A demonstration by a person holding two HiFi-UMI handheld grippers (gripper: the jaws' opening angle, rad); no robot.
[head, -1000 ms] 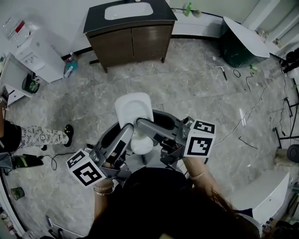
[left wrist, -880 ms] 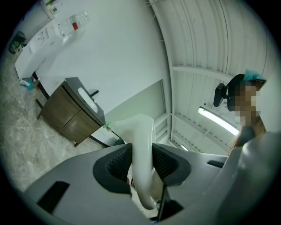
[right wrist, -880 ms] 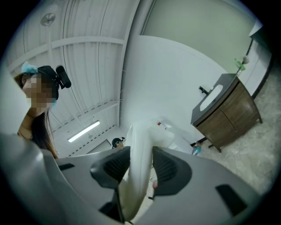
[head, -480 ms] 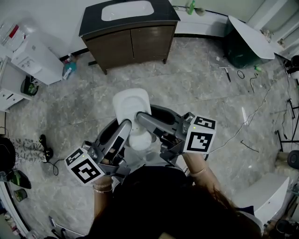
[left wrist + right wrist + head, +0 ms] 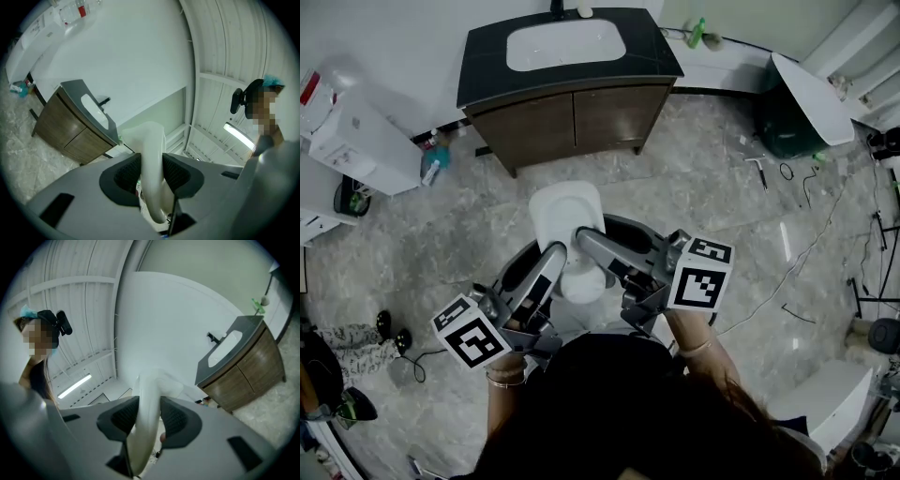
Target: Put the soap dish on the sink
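With left gripper (image 5: 151, 171) and right gripper (image 5: 146, 416) both grasping the soap dish (image 5: 567, 216), we are carrying it; reaching the sink (image 5: 565, 45) probably comes next.

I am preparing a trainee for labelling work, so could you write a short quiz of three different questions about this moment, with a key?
1. True or false: the soap dish already rests on the sink.
2. Which tongs are shut on the soap dish? A. only the left tongs B. only the right tongs C. both
3. What colour is the soap dish?
Key: 1 false, the tongs hold it, apart from the sink. 2 C. 3 white.
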